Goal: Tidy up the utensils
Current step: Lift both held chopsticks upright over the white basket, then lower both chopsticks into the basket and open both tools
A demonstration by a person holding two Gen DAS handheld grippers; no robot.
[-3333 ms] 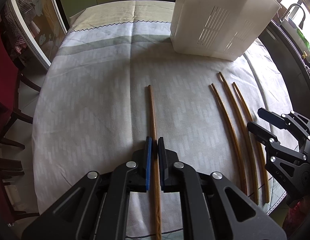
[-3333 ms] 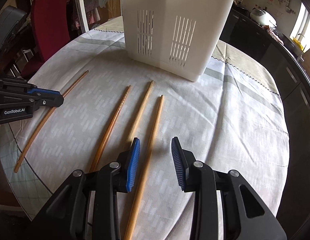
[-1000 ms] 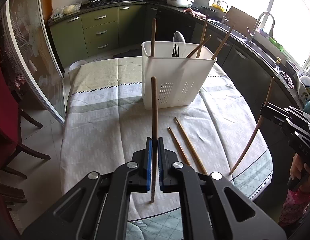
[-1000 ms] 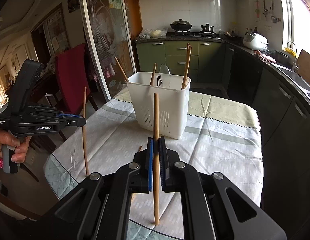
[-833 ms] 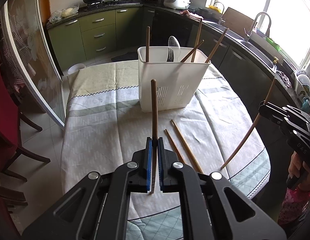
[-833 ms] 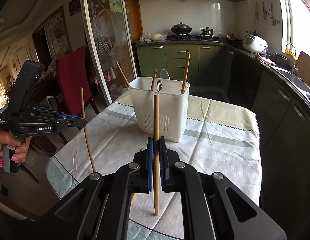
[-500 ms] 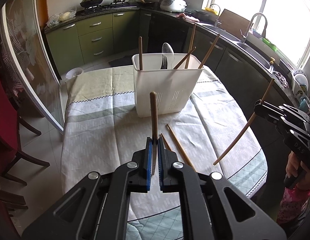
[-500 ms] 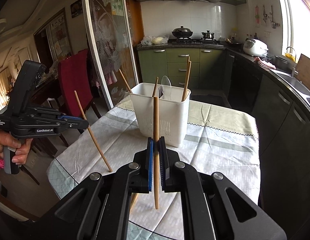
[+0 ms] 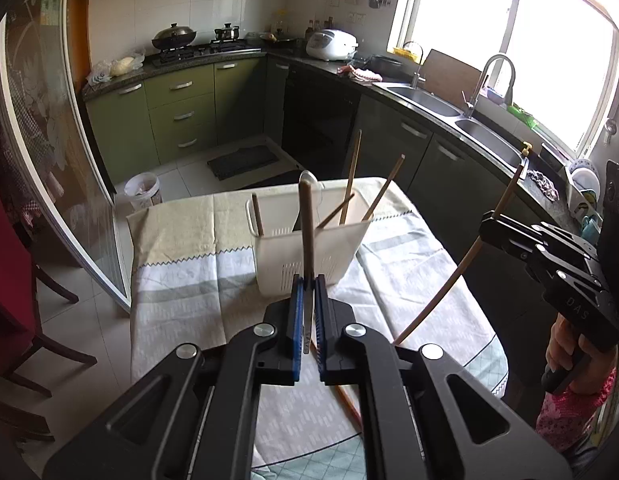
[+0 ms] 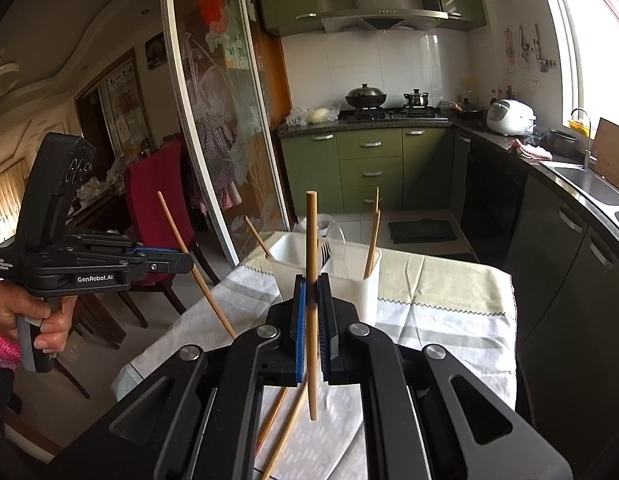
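Observation:
My left gripper [image 9: 308,292] is shut on a brown chopstick [image 9: 307,232] that stands upright, lifted off the table. In the right wrist view the same gripper [image 10: 187,260] holds it tilted. My right gripper [image 10: 311,292] is shut on a lighter chopstick [image 10: 311,236], also upright in the air. The left wrist view shows the right gripper [image 9: 487,224] at the right with its slanted chopstick [image 9: 449,288]. A white slotted utensil basket [image 9: 277,260] stands ahead on the table, holding several chopsticks, a fork and a spoon. Two chopsticks [image 10: 287,428] lie on the tablecloth [image 10: 429,320] below.
A red chair [image 10: 157,200] and a glass sliding door [image 10: 213,128] stand left of the table. Dark kitchen cabinets and a sink [image 9: 429,100] run along the right. A small white bin [image 9: 143,190] sits on the floor beyond the table.
Both grippers have risen with their chopsticks, so the table and basket now sit lower and farther in both views. The chopsticks' lower ends hang higher above the cloth.

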